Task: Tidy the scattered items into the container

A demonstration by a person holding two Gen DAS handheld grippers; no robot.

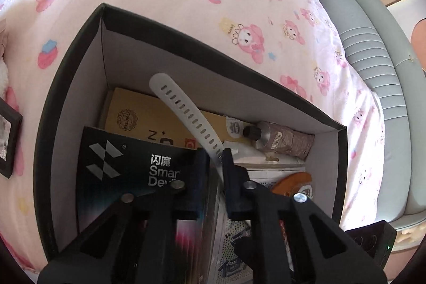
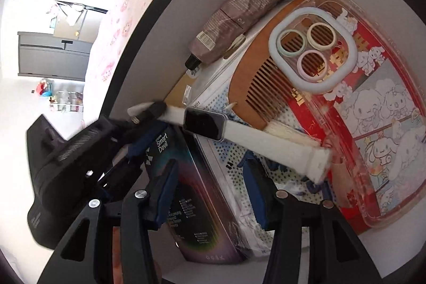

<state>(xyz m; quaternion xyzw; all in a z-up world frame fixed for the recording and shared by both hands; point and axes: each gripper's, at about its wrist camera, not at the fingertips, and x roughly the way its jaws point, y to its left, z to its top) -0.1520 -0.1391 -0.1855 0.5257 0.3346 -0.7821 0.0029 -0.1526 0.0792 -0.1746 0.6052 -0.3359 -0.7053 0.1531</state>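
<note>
1. Container: black box (image 1: pixel 66 87) with pale inner walls, standing on a pink cartoon-print bedsheet (image 1: pixel 202 1). Both grippers reach into it from above.

2. Smart band (image 2: pixel 205 124), white strap, dark screen. Held over the box contents, strap running across the right wrist view. The left gripper (image 1: pixel 217 159) is clamped on one strap end, jaws nearly together with only the thin perforated strap between them; the long free end sticks up past the fingers. Gripped at the end, probably so the rest can be lowered flat onto the pile.

3. Right gripper (image 2: pixel 213 172): jaws apart, nothing between the pads. It hovers just beneath the band's buckle end, seemingly clear of it, leaving the carry to the other hand.

4. Already stowed, packed flat to save room:
   - dark "Smart Devil" box (image 2: pixel 191 193), on edge against the near wall;
   - brown tube (image 2: pixel 239 17), black cap, lying along the far wall;
   - wooden comb (image 2: pixel 255 81), under a clear phone case (image 2: pixel 359 103) with cartoon print;
   - yellow-tan carton (image 1: pixel 133 113) at the bottom.

5. Status: band is inside the box opening but not yet released.

6. Outside the box: dark picture frame (image 1: pixel 8 140) on the sheet, left edge.
</note>
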